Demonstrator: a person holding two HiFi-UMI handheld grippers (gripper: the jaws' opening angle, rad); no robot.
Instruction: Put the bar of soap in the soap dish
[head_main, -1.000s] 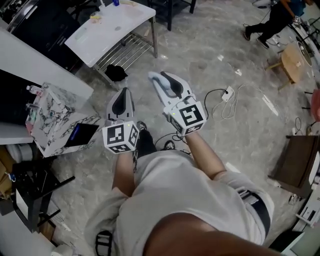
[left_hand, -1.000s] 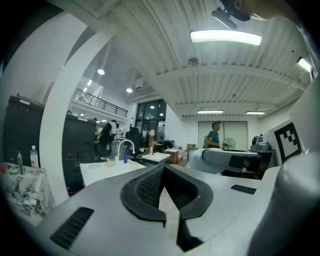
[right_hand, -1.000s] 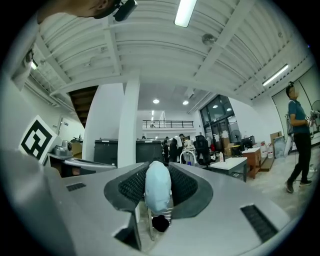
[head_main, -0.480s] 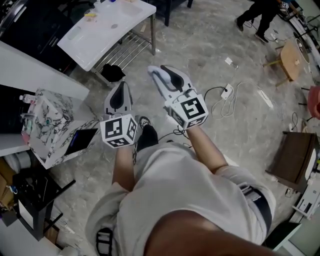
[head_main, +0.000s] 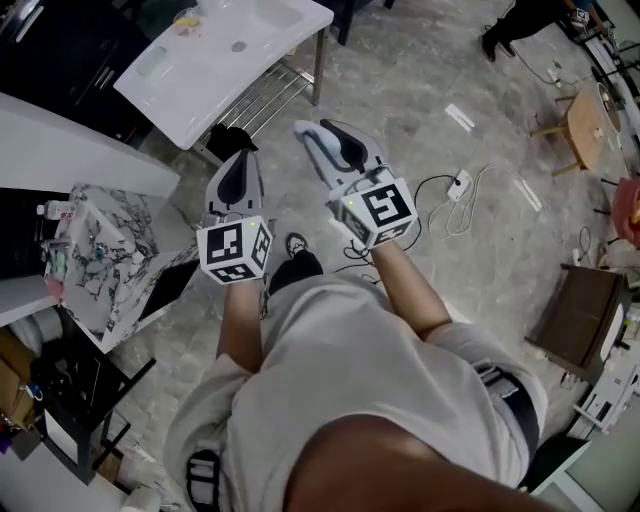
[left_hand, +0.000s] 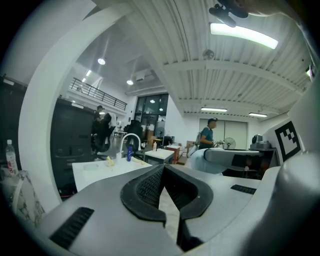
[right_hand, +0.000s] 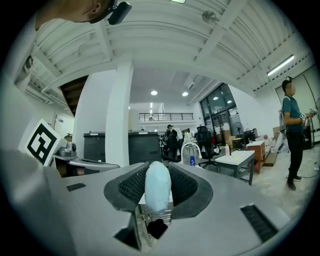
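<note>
The pale blue bar of soap (right_hand: 157, 186) is up in the air, pinched upright between the right gripper's (head_main: 328, 148) jaws, which stand partly apart and press on its sides. It sits above the marbled floor (head_main: 470, 210), well apart from the white counter (head_main: 205, 85) ahead and to the left. The left gripper (left_hand: 163, 169) is just beside the right one, its jaws closed together with nothing in them. On the counter there's a curved faucet (left_hand: 131, 138) and a small clear tray (head_main: 152, 62). The person's legs fill the lower part of the head view.
</note>
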